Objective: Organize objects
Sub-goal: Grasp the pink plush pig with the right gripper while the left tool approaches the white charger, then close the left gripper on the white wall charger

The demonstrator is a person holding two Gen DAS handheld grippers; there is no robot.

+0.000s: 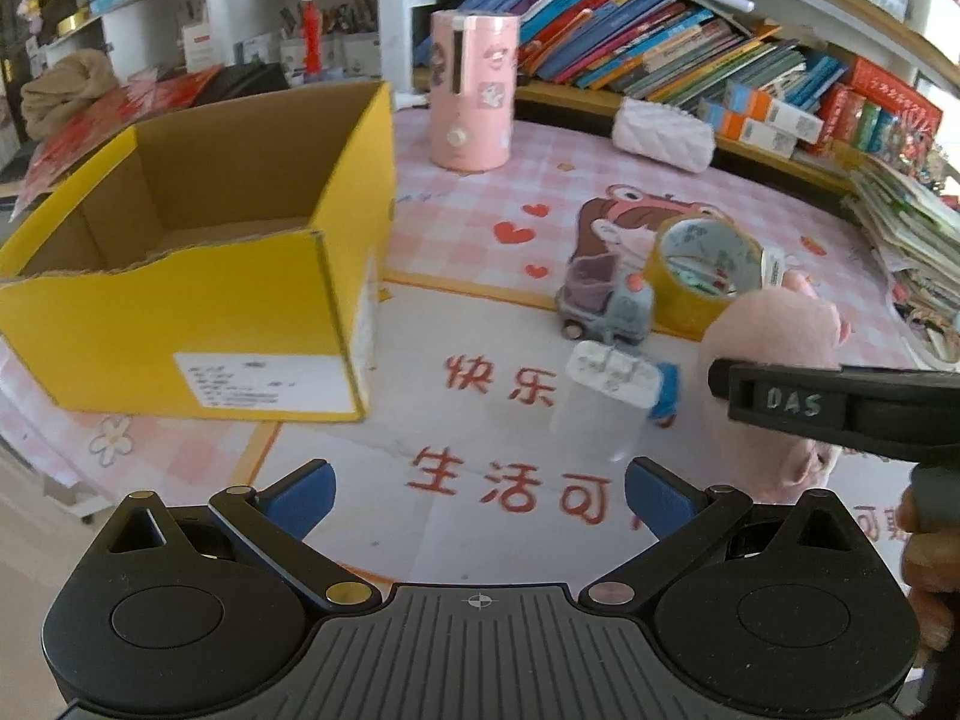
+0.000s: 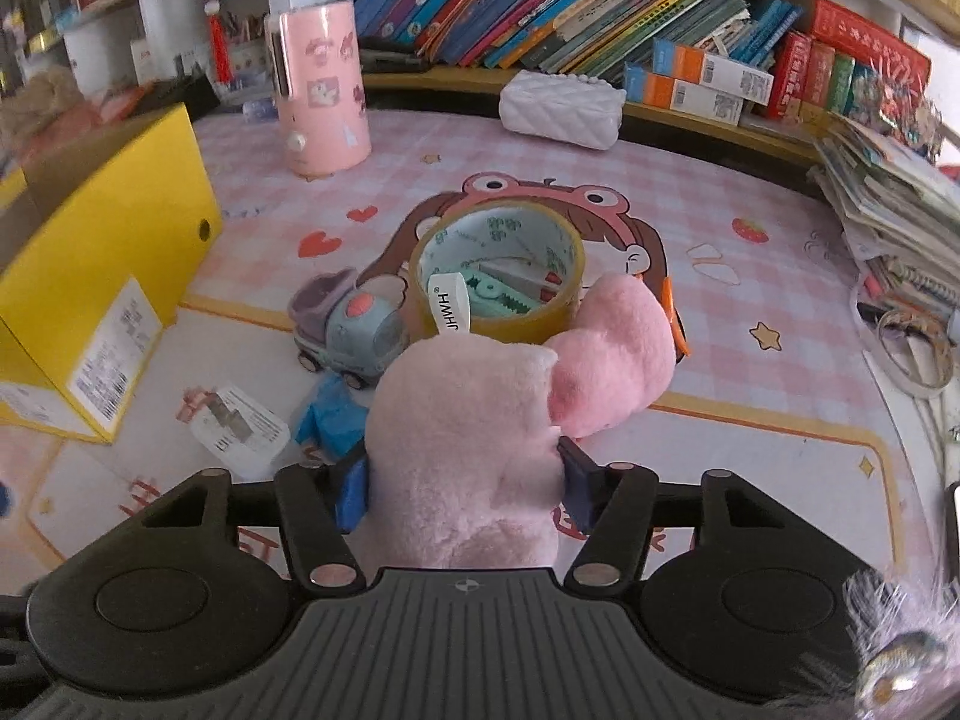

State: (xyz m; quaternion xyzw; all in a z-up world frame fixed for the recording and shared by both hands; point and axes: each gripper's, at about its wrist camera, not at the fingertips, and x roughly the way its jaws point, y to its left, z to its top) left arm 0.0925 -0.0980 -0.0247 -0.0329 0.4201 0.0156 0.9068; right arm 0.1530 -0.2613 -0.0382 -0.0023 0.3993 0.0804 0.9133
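Note:
My right gripper (image 2: 465, 495) is shut on a pink plush toy (image 2: 480, 420); the plush also shows in the left wrist view (image 1: 774, 348) with the right gripper's black body (image 1: 840, 408) across it. My left gripper (image 1: 480, 498) is open and empty, low over the mat. In front of it lies a white charger plug (image 1: 606, 396) beside a blue scrap (image 1: 666, 390). A grey toy truck (image 2: 348, 330) and a yellow tape roll (image 2: 498, 270) stand behind the plush. An open yellow cardboard box (image 1: 198, 252) stands at the left, its inside bare.
A pink cylinder (image 1: 474, 90) and a white quilted case (image 1: 660, 132) stand at the back of the pink mat (image 2: 750, 360). Bookshelves (image 2: 570, 6) run behind. A stack of papers (image 2: 894, 204) is at the right edge.

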